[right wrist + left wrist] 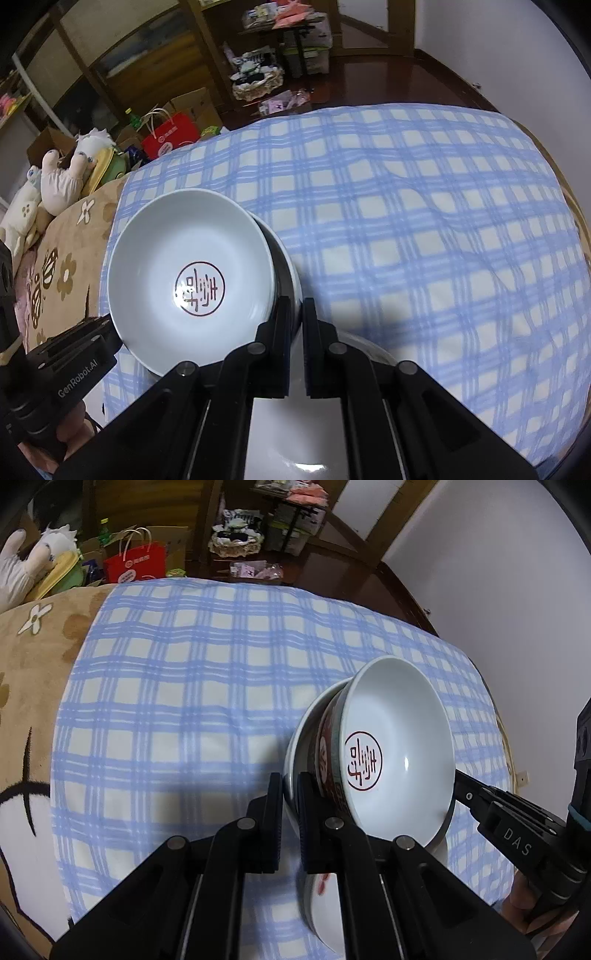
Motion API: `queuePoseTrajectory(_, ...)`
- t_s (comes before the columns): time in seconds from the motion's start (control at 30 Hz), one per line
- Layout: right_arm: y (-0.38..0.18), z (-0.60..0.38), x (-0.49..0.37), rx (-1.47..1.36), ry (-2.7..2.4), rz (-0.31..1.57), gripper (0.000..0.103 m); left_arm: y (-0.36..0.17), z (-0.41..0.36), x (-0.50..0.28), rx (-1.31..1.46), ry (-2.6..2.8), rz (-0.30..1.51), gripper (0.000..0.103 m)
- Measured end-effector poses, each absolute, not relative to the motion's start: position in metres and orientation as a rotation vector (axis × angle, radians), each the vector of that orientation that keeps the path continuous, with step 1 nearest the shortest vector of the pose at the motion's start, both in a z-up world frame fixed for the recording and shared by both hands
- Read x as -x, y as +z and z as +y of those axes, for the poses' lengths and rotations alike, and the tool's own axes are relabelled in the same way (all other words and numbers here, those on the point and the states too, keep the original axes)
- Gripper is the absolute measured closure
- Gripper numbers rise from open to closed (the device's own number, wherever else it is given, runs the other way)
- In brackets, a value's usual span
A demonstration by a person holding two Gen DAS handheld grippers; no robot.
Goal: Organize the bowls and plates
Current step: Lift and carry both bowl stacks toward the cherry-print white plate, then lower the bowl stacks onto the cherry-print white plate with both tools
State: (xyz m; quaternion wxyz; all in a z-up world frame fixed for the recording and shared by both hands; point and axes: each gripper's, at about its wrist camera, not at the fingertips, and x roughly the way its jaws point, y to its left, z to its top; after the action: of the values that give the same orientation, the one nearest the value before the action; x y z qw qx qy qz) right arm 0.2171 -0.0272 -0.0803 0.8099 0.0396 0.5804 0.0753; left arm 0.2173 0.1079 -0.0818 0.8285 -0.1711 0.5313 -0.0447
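A white bowl (402, 738) with a red round seal inside and a red patterned outside sits tilted in a wider white dish (306, 723). My left gripper (290, 788) is shut on that dish's near rim. My right gripper (460, 781) grips the opposite side. In the right wrist view the same bowl (192, 273) rests in the dish (291, 273), with my right gripper (295, 314) shut on its rim and the left gripper (110, 326) at the far side. Another white bowl (321, 904) with red marks lies below on the cloth, partly hidden by the fingers.
A blue checked cloth (184, 701) covers the surface, with a tan flowered blanket (33, 657) to its left. Plush toys (55, 181), a red paper bag (135, 565) and cluttered wooden shelves (258, 74) stand beyond. A white wall (498, 590) is at the right.
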Motion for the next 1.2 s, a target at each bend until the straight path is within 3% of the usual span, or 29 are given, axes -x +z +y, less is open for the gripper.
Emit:
queuePoseTrajectory(0.9,-0.095,-0.104,-0.139,-0.124,0.042,1.303,0.097,-0.101,0.016,-0.17,0.223,-0.183,1.274,0.097)
queuePoseTrajectory(1.2,-0.101,-0.104,-0.131,-0.089,0.059,1.297,0.096,-0.082,0.025,-0.166,0.244,-0.206,1.184,0.094)
